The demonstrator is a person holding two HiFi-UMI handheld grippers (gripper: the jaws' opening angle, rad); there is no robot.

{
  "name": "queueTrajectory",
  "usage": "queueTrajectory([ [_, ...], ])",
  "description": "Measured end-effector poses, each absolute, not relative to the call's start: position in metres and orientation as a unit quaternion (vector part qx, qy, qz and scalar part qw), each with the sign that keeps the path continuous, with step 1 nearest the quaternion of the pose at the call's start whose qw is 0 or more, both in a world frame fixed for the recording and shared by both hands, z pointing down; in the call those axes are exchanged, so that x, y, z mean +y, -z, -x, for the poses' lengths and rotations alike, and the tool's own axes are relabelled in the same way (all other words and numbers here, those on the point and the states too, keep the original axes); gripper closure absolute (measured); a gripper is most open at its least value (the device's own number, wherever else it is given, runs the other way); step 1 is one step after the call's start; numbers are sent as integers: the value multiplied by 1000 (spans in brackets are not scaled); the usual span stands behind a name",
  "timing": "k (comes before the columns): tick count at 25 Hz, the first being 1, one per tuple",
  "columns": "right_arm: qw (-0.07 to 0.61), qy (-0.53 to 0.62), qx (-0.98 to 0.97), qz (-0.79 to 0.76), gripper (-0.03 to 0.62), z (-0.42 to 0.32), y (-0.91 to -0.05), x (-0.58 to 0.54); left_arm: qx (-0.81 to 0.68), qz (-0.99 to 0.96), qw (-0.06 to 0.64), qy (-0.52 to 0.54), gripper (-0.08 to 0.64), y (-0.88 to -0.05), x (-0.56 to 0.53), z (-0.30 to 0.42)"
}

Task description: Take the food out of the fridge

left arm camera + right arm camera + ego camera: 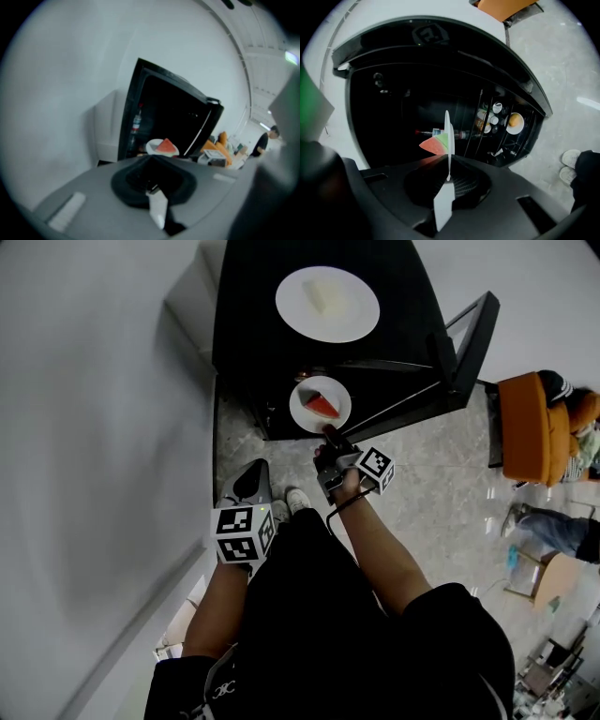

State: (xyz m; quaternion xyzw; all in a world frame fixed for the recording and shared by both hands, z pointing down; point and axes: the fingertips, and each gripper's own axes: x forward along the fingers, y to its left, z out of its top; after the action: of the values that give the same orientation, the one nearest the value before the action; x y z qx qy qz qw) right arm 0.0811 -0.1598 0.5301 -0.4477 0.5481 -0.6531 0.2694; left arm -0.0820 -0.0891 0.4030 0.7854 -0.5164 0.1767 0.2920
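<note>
1. The right gripper (329, 433) is clamped on the near rim of a small white plate (302, 397). The plate carries a watermelon slice (323, 406).
2. The plate is at 12 o'clock of that gripper, in front of the open black fridge (253, 334).
3. The left gripper (249, 482) is at 7 o'clock of the right one. Its jaws are together, with nothing between them.
4. On top of the fridge sits a larger white plate (295, 292) with a pale block (330, 296).
</note>
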Motion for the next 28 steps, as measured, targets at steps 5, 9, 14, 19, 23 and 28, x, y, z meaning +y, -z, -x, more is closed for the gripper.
queueTrajectory([
  [5, 276, 664, 544, 433, 583, -82, -496, -116, -505, -801, 280, -157, 561, -380, -102, 68],
  [9, 272, 665, 551, 423, 583, -85, -465, -87, -497, -810, 273, -153, 561, -369, -111, 57],
  [14, 262, 665, 557, 421, 583, -92, -418, -56, -485, -820, 268, -145, 561, -356, -115, 47],
  [19, 277, 651, 571, 415, 583, -107, -368, -45, -479, -823, 272, -139, 561, -349, -112, 45],
  [23, 281, 651, 575, 409, 583, -119, -329, -36, -471, -831, 260, -141, 561, -331, -110, 34],
  [28, 284, 651, 576, 405, 583, -127, -288, -27, -462, -841, 244, -142, 561, -308, -112, 20],
])
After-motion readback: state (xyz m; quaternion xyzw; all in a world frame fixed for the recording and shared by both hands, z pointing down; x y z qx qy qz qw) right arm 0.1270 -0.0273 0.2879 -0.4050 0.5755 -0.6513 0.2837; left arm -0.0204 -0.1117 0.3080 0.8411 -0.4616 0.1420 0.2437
